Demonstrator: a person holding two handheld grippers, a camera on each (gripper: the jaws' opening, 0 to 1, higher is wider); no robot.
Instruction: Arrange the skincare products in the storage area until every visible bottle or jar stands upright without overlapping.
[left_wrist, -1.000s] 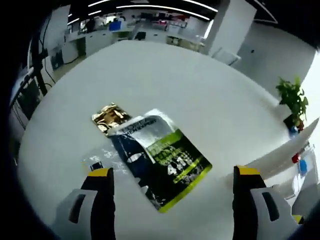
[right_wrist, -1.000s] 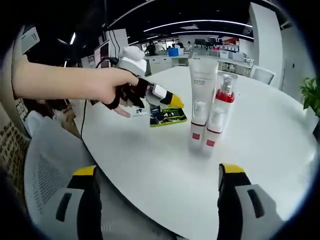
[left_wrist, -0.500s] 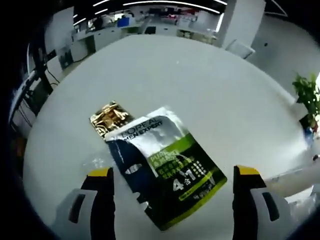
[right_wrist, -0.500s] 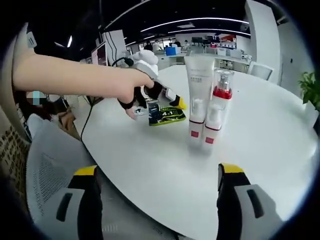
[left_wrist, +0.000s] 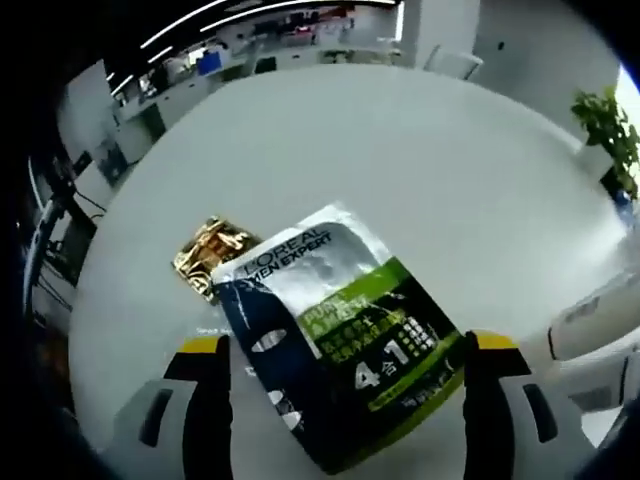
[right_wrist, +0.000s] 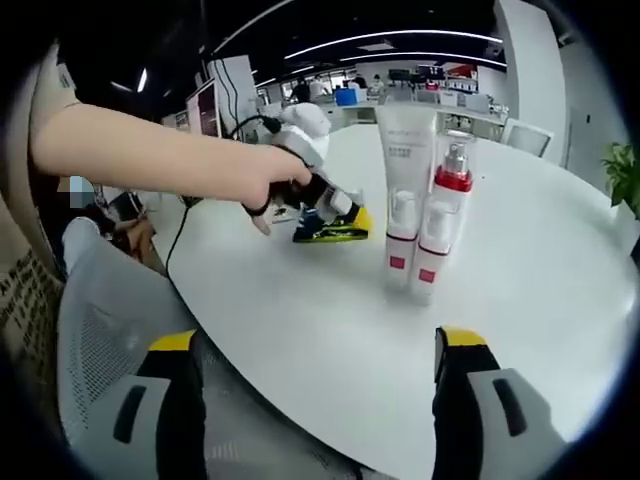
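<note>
Landmark: the round white table (left_wrist: 330, 130) is taken as reference for all places.
Left gripper (left_wrist: 340, 400): its jaws are held wide apart above the table's near part; nothing is gripped between them, and the sachet is seen lying between and below them in the left gripper view.
Dark sachet (left_wrist: 335, 335): a flat black, silver and green face-mask packet, printed "L'OREAL MEN EXPERT" and "4 in 1", is laid flat on the table near its edge.
Gold sachet (left_wrist: 208, 255): a smaller gold foil packet is laid on the table, partly overlapped by a corner of the dark sachet.
Left gripper, seen from the right gripper view (right_wrist: 345, 215): it is held by a hand (right_wrist: 275, 185) low over the dark sachet (right_wrist: 330, 232) on the table's far left part; whether contact is made cannot be told.
Right gripper (right_wrist: 315, 395): its jaws are spread wide over the table's near edge, with nothing held.
White tube (right_wrist: 403, 190): stood upright on its cap near the table's middle.
Pump bottle (right_wrist: 440, 225): a clear bottle with a red collar is stood upright just beside the white tube, on its right; touching cannot be confirmed.
Chair (right_wrist: 110, 340): a grey mesh chair is seen beside the table's left edge.
Plant (left_wrist: 605, 125): a green potted plant is seen beyond the table's far right edge.
</note>
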